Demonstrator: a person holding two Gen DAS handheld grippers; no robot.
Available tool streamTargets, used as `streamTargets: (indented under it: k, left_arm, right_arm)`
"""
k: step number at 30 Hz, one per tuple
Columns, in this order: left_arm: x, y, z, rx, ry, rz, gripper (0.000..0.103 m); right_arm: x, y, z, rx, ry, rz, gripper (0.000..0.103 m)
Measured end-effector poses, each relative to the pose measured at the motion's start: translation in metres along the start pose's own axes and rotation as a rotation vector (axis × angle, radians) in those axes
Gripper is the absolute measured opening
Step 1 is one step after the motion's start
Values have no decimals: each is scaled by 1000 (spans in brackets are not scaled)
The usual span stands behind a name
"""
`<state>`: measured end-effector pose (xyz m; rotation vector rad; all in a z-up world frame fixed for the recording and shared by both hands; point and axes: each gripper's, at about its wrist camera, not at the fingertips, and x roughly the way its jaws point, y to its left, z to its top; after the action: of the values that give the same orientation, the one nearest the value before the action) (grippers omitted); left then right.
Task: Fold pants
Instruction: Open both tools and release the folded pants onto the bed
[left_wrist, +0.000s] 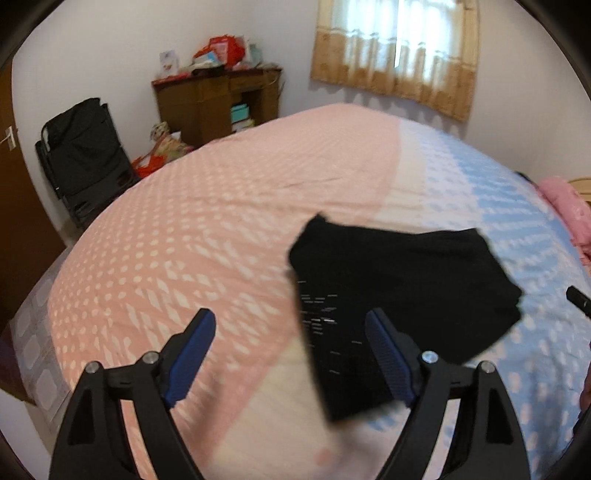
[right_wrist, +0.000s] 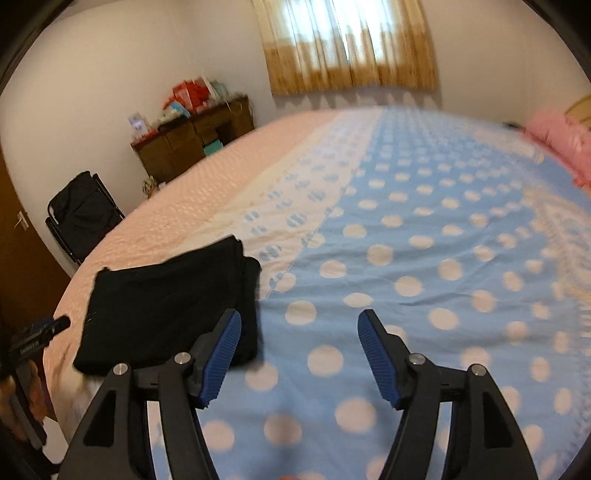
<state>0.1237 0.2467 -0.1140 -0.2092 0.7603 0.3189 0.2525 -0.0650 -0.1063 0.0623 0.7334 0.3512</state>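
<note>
We are holding the left gripper (left_wrist: 290, 350) just above the bed with its jaws spread wide and nothing between them, the near corner of the black pants (left_wrist: 402, 291) lying under its right-hand pad. We are likewise carrying the right gripper (right_wrist: 299, 350) with jaws parted and empty over the blue dotted part of the bedsheet (right_wrist: 406, 240), the pants (right_wrist: 166, 302) just beside its left-hand finger. The pants are resting as a compact folded stack across the pale strip between the pink and blue halves, so we are judging the folding close to finished. The cloth looks soft, light and limp; any further pinch belongs on a layered edge or corner, catching all layers. Farther off, a wooden cabinet (left_wrist: 218, 103) and a curtained window (left_wrist: 397, 48) are standing against the wall.
</note>
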Motion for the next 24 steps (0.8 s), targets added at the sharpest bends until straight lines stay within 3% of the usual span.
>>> streamTargets:
  k: [12, 18, 24]
  left_arm:
    - [-79, -27, -4, 57, -173, -87, 88]
    - [-98, -41, -3, 84, -223, -111, 93]
    - [-104, -48, -5, 111, -237, -115, 93]
  right_arm:
    - [-144, 26, -31, -72, -271, -13, 77]
    - [-174, 33, -46, -71, -342, -34, 79]
    - [-177, 45, -49, -107, -336, -35, 80]
